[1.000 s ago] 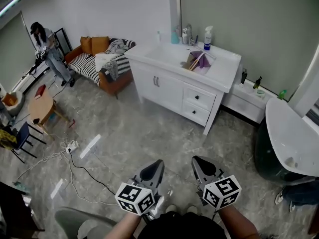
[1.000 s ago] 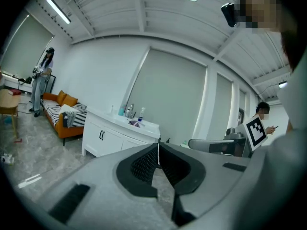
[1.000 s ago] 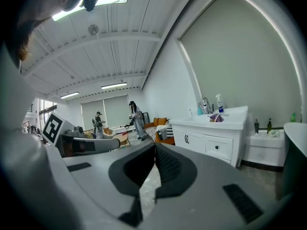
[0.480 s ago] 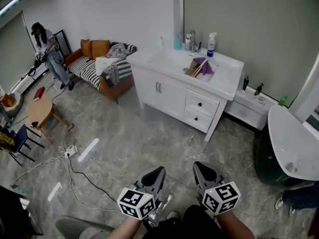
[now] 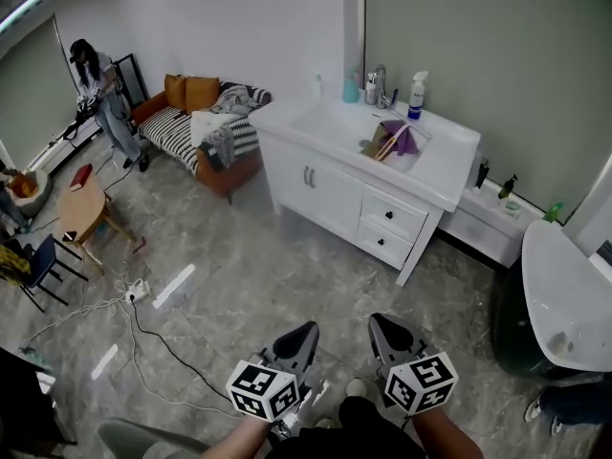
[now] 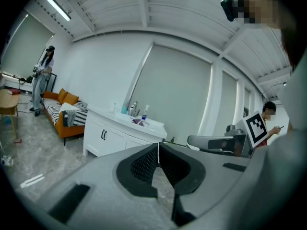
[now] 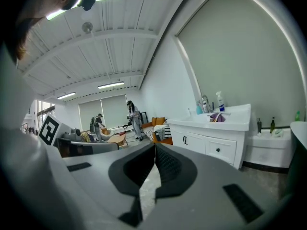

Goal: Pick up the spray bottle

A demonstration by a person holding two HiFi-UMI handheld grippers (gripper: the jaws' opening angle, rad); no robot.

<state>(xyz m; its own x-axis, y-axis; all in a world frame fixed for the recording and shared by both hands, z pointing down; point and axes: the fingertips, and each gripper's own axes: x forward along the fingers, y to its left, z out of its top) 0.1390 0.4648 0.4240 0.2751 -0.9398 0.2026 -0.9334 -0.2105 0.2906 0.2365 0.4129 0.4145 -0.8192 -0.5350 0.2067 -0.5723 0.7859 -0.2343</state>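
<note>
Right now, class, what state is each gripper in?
Left grey gripper: closed, holding nothing.
Right grey gripper: closed, holding nothing.

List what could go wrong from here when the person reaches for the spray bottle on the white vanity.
1. The white spray bottle with a blue label stands at the back of the white vanity counter, close to the chrome tap; a long reach may strike the tap instead.
2. Both the left hand-held gripper and the right hand-held gripper are shut; unless opened in time, they may push the bottle over.
</note>
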